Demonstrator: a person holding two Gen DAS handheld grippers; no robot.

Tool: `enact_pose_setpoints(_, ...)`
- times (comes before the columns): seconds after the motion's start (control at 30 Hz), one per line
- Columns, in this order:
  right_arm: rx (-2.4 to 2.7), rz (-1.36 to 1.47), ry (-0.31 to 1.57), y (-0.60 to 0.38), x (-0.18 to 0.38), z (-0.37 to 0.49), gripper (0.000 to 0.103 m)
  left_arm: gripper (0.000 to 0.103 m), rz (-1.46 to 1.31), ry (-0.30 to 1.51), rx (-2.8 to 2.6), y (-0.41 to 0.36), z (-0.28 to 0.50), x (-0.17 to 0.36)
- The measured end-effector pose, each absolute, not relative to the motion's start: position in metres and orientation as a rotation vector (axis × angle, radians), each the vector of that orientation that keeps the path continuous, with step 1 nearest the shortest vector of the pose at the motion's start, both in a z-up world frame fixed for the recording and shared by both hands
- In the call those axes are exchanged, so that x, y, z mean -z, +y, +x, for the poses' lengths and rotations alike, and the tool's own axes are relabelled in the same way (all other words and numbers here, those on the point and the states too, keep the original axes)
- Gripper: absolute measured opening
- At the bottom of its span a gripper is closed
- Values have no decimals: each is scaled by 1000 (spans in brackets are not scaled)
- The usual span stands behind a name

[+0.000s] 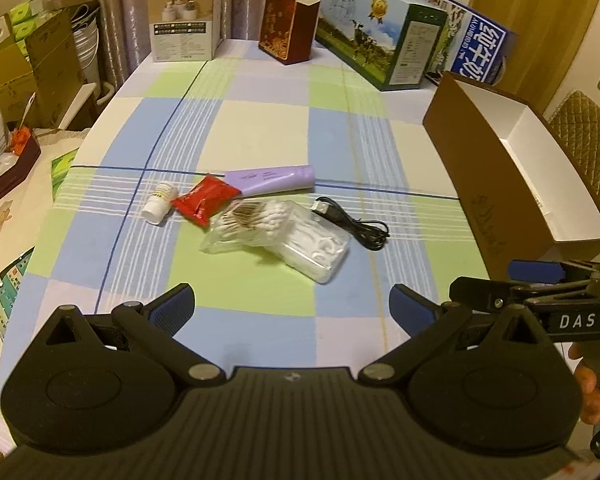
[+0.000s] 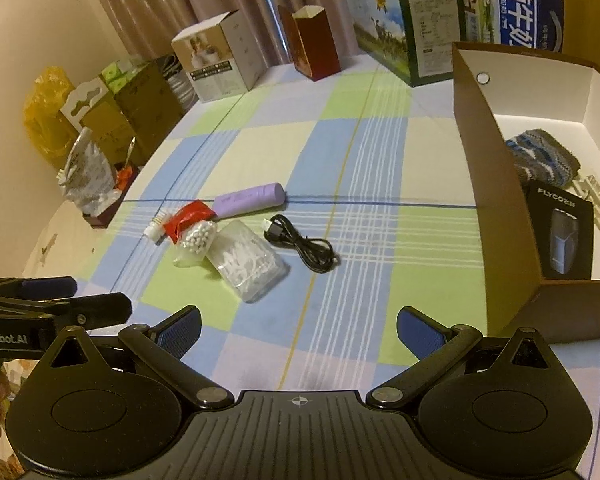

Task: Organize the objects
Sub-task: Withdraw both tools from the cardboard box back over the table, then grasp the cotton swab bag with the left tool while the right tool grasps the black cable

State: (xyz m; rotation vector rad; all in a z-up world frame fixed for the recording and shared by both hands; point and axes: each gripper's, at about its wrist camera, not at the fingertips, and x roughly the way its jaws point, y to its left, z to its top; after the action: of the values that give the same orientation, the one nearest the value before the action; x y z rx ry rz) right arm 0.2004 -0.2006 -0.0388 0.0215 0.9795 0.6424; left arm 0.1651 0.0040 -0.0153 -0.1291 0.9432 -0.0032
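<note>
A loose pile lies mid-table: a purple tube (image 1: 274,178) (image 2: 250,199), a red packet (image 1: 204,200) (image 2: 188,218), a small white bottle (image 1: 159,203) (image 2: 155,229), a bag of cotton swabs (image 1: 252,220) (image 2: 198,240), a clear case of floss picks (image 1: 316,252) (image 2: 246,266) and a black USB cable (image 1: 352,222) (image 2: 300,246). An open brown box (image 1: 496,184) (image 2: 484,168) stands at the right, holding a knitted item (image 2: 542,158) and a black shaver box (image 2: 562,236). My left gripper (image 1: 292,308) and right gripper (image 2: 298,330) both hover open and empty, short of the pile.
Cartons line the far table edge: a white box (image 1: 184,16), a dark red box (image 1: 290,24), a milk carton case (image 1: 376,30) and a blue carton (image 1: 478,46). Cardboard boxes and bags crowd the left side beyond the table. A padded chair back (image 1: 584,136) stands behind the brown box.
</note>
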Motion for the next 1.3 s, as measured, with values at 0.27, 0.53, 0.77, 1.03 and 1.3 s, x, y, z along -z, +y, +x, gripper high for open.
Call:
enact_pose_setpoints(0.27, -627, -4, 998, -185, 50, 210, 101, 102, -136, 957, -4, 20, 175, 20)
enact_pose_setpoints(0.53, -615, -25, 1007, -170, 61, 227, 101, 102, -140, 976, -11, 32, 192, 27)
enact_pose_setpoints(0.77, -613, -68, 973, -153, 70, 247, 101, 102, -156, 989, -29, 45, 208, 34)
enact_pose_setpoints(1.03, -652, -145, 945, -131, 86, 270, 83, 102, -195, 1001, -75, 62, 228, 44)
enact_pose_setpoints(1.3, -675, -163, 966, -120, 102, 289, 66, 102, -213, 1013, -93, 70, 252, 54)
